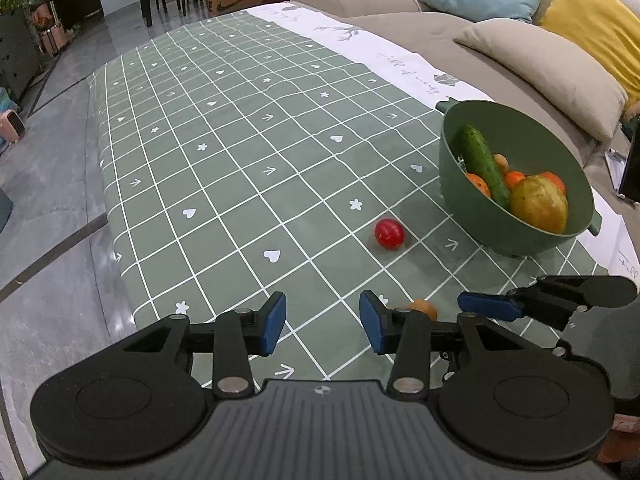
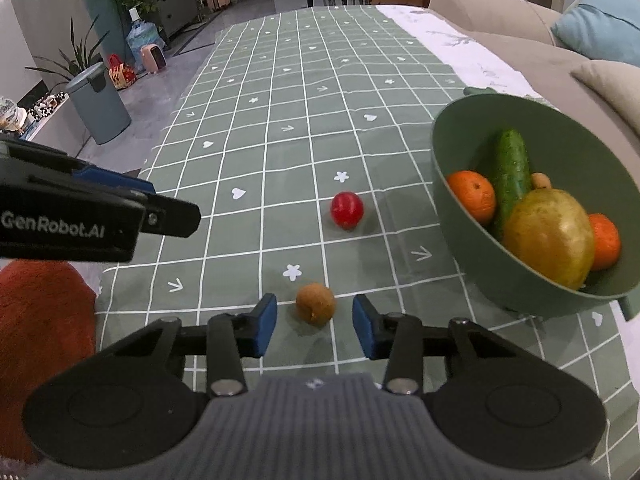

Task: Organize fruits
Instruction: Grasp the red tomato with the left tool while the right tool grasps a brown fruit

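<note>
Left gripper [image 1: 322,328]: fingers spread, nothing between them, above the checked tablecloth [image 1: 240,152].
Right gripper [image 2: 314,326]: fingers spread, small brown fruit [image 2: 315,303] on the cloth just ahead of the gap, untouched.
Red fruit [image 2: 347,209]: loose on the cloth, near the bowl.
Bowl [image 2: 452,200]: green, holds cucumber [image 2: 511,168], oranges [image 2: 472,196], a yellow-green fruit [image 2: 550,236].

Bare cloth [image 2: 280,92] ahead, red fruit [image 2: 347,209] mid-path, green bowl [image 2: 448,200] blocking right, left claw [image 2: 176,220] crowding left

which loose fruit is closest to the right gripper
The small brown fruit, just ahead of the open right gripper; the red one lies farther off.
</note>
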`<state>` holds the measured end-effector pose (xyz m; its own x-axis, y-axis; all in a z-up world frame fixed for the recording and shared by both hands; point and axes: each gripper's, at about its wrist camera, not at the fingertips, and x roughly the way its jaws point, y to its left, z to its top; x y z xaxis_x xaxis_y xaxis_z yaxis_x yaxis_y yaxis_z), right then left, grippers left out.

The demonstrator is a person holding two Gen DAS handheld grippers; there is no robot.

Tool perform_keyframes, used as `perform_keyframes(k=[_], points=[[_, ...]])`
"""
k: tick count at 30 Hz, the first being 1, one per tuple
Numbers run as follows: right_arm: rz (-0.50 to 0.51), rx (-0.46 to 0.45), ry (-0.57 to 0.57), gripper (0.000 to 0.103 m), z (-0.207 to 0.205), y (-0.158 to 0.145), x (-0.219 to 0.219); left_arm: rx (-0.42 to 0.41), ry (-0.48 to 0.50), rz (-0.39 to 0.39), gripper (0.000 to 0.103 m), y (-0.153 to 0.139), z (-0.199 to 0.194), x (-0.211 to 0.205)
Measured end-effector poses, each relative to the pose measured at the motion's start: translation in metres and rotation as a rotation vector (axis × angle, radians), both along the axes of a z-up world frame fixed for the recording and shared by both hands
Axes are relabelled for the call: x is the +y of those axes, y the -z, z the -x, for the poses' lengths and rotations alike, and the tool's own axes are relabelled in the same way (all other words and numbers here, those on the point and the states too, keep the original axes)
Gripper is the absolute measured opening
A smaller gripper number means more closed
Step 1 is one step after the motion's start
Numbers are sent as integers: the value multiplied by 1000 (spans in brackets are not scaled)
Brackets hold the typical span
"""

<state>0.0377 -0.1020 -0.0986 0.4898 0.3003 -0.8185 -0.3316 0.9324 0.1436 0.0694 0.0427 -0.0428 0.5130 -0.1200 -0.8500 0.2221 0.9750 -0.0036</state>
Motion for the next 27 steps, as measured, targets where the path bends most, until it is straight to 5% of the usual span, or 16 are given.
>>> perform_keyframes(k=[2,17,27], points=[[1,13,5,30,-4,4,0,4,0,-1,51,1,-2,0],[-32,73,-13,21,-24,26,10,42,2,-6,51,10,-4,4],[-18,11,107,21,-19,5,-34,-2,136,42,51,16,-26,-33]])
